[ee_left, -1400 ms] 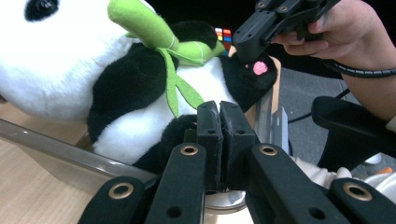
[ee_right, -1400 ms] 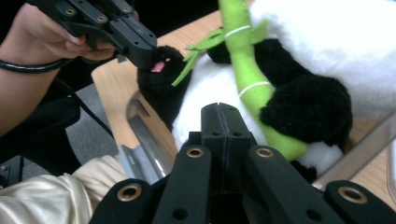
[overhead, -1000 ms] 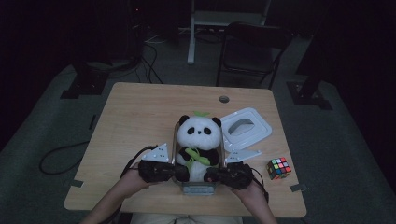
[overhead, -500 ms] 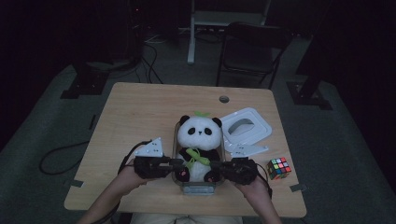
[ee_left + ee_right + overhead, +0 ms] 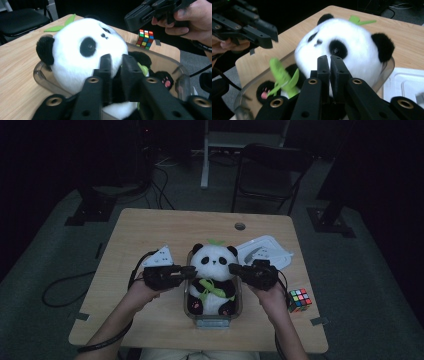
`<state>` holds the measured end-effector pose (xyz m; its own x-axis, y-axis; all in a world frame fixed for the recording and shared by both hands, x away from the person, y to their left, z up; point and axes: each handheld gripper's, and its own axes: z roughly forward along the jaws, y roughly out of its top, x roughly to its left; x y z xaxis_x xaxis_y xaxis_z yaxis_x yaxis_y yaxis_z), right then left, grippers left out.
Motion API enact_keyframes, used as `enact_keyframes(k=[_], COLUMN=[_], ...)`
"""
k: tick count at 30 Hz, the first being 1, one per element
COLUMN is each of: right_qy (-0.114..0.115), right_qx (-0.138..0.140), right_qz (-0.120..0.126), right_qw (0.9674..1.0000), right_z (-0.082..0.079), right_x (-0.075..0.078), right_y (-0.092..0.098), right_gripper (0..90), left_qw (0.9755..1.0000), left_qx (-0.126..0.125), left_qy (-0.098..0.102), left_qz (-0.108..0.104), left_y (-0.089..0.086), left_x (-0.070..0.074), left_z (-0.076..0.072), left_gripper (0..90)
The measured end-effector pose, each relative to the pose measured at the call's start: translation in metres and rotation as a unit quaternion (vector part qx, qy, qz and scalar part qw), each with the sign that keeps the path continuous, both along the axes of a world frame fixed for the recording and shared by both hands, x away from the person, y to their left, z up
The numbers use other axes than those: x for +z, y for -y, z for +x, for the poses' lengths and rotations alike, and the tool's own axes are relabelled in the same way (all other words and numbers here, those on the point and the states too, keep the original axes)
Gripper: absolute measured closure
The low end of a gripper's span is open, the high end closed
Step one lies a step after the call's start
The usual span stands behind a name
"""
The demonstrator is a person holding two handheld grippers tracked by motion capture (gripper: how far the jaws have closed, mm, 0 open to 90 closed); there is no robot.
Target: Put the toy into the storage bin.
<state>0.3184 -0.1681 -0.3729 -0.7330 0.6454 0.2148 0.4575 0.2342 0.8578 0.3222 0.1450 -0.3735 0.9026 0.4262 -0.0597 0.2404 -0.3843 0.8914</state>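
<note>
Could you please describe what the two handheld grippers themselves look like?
Both are black. The left gripper carries a grey three-cornered plate and trails a dark cable. The right gripper is black too. In the gripper views each has flat black jaws with brass-ringed screw holes.

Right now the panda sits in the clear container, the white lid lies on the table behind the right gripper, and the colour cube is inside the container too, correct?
Not quite. The colour cube lies on the table outside the clear container, near the right edge, as the high view shows. The panda is in the container, and the white lid is behind the right gripper.
</note>
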Motion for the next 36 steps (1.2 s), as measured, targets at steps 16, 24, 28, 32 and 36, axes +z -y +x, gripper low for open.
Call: enact_keyframes(k=[16,24,28,32,36], right_qy=[-0.024,-0.035,-0.035,-0.037,-0.037], right_qx=[-0.007,-0.014,-0.016,-0.023,-0.032], right_qz=[-0.001,0.002,-0.004,-0.013,-0.031], right_qw=[0.9997,0.9993,0.9992,0.9990,0.9983], right_z=[0.025,0.030,0.032,0.033,0.034], right_x=[-0.017,-0.027,-0.029,-0.028,-0.029], right_y=[-0.018,-0.019,-0.020,-0.022,-0.026], right_gripper=[88.1,89.9,90.0,90.0,90.0], left_qw=[0.9994,0.9983,0.9980,0.9976,0.9968], left_qx=[0.016,0.024,0.025,0.030,0.032], left_qy=[-0.026,-0.046,-0.047,-0.043,-0.049], left_qz=[0.019,0.027,0.032,0.045,0.055], left_y=[0.020,0.024,0.026,0.029,0.032], left_x=[-0.022,-0.030,-0.031,-0.030,-0.032], left_z=[0.028,0.036,0.038,0.039,0.040], left_gripper=[80.7,84.7,85.5,85.5,86.7])
